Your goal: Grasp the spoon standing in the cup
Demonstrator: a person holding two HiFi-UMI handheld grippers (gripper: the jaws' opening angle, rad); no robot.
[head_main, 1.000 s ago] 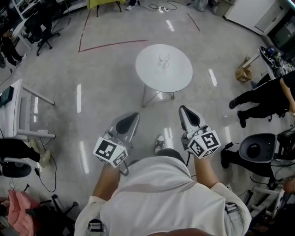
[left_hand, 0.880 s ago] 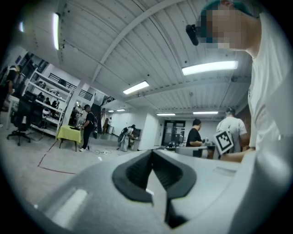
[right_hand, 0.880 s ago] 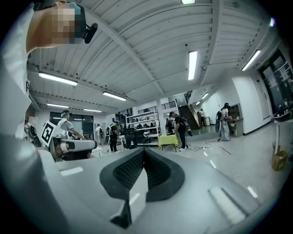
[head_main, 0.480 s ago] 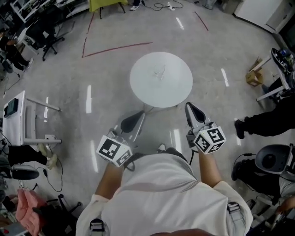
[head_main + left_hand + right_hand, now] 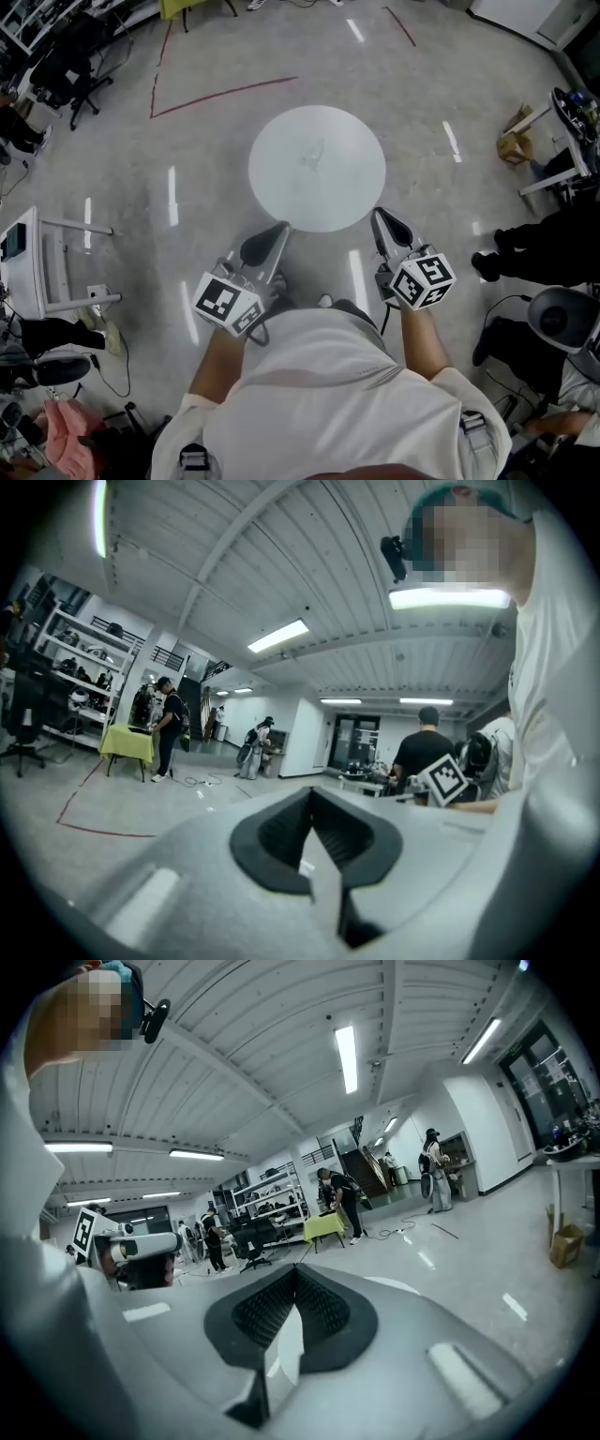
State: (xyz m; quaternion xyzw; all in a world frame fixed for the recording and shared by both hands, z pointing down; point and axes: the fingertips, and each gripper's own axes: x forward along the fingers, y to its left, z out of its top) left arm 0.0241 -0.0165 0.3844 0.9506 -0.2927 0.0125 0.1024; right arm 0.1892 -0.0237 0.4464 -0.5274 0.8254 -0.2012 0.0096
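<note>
A round white table point(image 5: 317, 187) stands on the floor ahead of me in the head view. Near its middle is a faint clear cup point(image 5: 314, 155) with a thin spoon in it, too small to make out well. My left gripper point(image 5: 270, 239) is held low at the table's near left edge, jaws together and holding nothing. My right gripper point(image 5: 383, 223) is at the near right edge, also shut and holding nothing. Both are well short of the cup. The left gripper point(image 5: 314, 841) and right gripper point(image 5: 289, 1324) views show only shut jaws against the room; the cup is not in them.
A person in black point(image 5: 539, 246) stands to the right beside an office chair point(image 5: 562, 319). A cardboard box point(image 5: 517, 146) lies at the far right. Red tape point(image 5: 220, 94) marks the floor beyond the table. A white rack point(image 5: 42, 267) stands at the left.
The table has come closer and lower in the head view, from well ahead to just in front of both grippers. The grippers keep their pose, still shut.
</note>
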